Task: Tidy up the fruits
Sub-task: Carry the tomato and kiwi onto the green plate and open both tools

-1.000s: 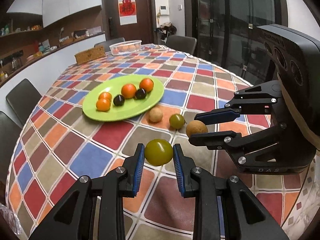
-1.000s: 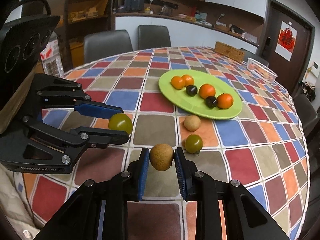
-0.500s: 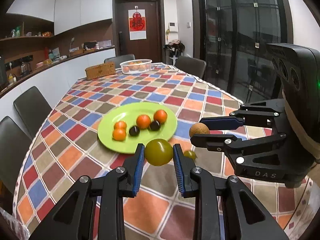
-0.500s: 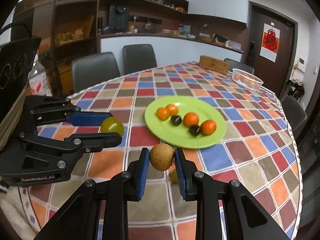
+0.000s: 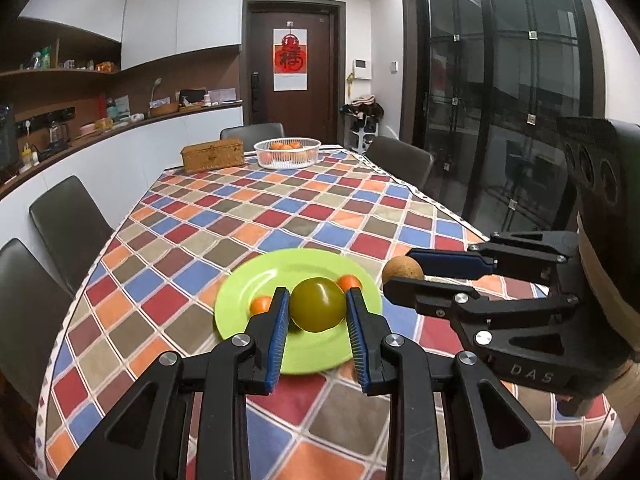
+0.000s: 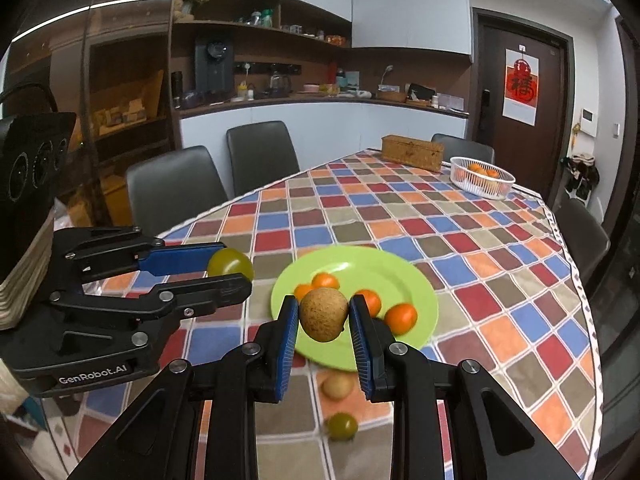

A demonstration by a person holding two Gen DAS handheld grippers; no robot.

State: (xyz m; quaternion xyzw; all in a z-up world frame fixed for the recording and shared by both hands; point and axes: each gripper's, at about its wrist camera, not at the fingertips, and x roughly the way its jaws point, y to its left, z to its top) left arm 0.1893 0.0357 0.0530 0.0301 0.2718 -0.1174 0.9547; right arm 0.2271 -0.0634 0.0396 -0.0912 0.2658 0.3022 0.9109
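My left gripper (image 5: 318, 310) is shut on a green fruit (image 5: 318, 309) and holds it in the air in front of a green plate (image 5: 256, 280). My right gripper (image 6: 324, 316) is shut on a brown fruit (image 6: 323, 314), also raised in front of the plate (image 6: 412, 276). Each gripper shows in the other's view, the right (image 5: 404, 276) and the left (image 6: 234, 270). Several oranges (image 6: 400, 317) lie on the plate. A brown fruit (image 6: 337, 386) and a green fruit (image 6: 342, 426) lie on the tablecloth below the plate.
A white basket (image 5: 287, 153) of oranges and a wicker box (image 5: 212, 155) stand at the table's far end. Dark chairs (image 5: 66, 224) line both sides. A counter runs along the left wall; glass doors stand at the right.
Both grippers have risen higher above the table with their fruits and tilted up, so the plate now sits lower and farther in both views.
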